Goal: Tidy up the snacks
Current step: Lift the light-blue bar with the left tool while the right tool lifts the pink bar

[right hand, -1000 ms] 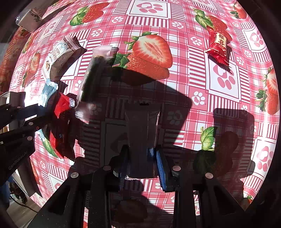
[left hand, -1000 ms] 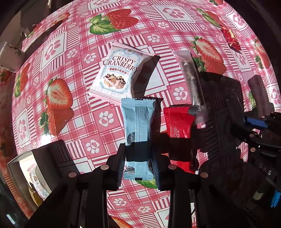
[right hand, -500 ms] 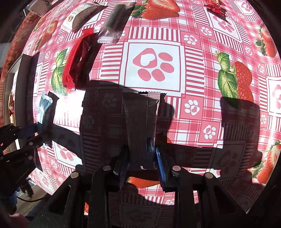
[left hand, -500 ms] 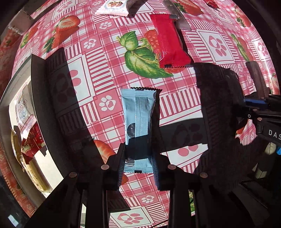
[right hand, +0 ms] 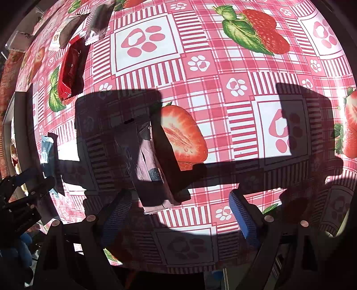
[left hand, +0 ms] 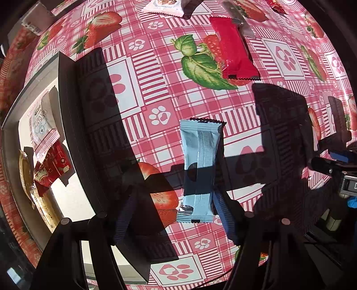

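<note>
Both jaws spread wide now: the left gripper [left hand: 171,218] has the blue bar [left hand: 198,169] loose on the tabletop [left hand: 279,55], the right gripper [right hand: 178,214] the pink bar [right hand: 149,169] likewise. Few snacks sit in the box [left hand: 13,125]; most remain outside.

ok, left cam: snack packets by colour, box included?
Red packets: 3
White packets: 2
Light blue packet: 1
Yellow packet: 1
Clear packet: 1
Total: 8; pale item at the far edge is unclear, so not counted.
</note>
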The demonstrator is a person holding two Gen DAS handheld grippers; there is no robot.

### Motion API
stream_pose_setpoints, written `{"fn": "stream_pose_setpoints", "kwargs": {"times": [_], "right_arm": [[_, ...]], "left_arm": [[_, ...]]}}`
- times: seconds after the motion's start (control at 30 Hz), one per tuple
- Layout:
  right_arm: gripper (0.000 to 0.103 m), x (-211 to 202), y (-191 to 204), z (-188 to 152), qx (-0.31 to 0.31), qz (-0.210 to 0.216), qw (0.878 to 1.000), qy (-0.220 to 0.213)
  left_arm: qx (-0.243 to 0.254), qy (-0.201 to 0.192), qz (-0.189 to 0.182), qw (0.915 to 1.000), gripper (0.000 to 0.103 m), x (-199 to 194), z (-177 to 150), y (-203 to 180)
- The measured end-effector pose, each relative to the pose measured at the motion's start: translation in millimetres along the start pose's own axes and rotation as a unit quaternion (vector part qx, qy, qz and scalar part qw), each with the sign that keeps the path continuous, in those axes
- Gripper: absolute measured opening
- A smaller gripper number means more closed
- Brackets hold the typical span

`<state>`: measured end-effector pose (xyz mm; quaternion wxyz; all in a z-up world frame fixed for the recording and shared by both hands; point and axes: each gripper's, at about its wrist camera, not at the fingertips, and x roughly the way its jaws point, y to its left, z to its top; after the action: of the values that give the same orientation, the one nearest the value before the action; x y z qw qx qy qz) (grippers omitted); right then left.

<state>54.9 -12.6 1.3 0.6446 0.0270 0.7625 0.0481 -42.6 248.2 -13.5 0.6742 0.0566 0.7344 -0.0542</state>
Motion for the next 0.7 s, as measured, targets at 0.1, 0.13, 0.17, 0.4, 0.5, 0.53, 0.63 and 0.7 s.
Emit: {"fn": "stream_pose_setpoints", "kwargs": {"times": [0.1, 0.13, 0.17, 0.4, 0.5, 0.53, 0.63, 0.7], "right_arm": [[0.09, 2, 0, 25, -0.029, -0.018, 0.999, -0.002], [0.09, 1, 8, 26, -0.039, -0.025, 0.999, -0.001], [0.09, 2, 17, 29, -0.045, -0.031, 0.998, 0.001], [0.102, 12, 30, 41, -0.065, -0.058, 0.996, 0.009], [0.102, 14, 22, 39, -0.063, -0.056, 0.996, 0.01], [0.102, 15, 22, 38, -0.063, -0.057, 0.996, 0.01], [0.102, 16, 24, 39, -0.062, -0.057, 0.996, 0.011], [0.103, 15, 22, 39, -0.062, -0.057, 0.996, 0.01]], "left_arm": [[0.006, 0.002, -0.003, 1.0, 0.074, 2, 10, 1], [0.012, 0.004, -0.001, 0.9999, 0.075, 1, 19, 1], [0.018, 0.005, 0.005, 0.9998, 0.075, 1, 22, -2], [0.026, 0.002, 0.008, 0.9996, 0.083, 7, 17, -9], [0.028, 0.002, 0.01, 0.9996, 0.084, 8, 10, -13], [0.027, 0.003, 0.01, 0.9996, 0.084, 9, 9, -14], [0.027, 0.004, 0.01, 0.9996, 0.086, 6, 23, -11], [0.027, 0.004, 0.01, 0.9996, 0.087, 6, 22, -11]]}}
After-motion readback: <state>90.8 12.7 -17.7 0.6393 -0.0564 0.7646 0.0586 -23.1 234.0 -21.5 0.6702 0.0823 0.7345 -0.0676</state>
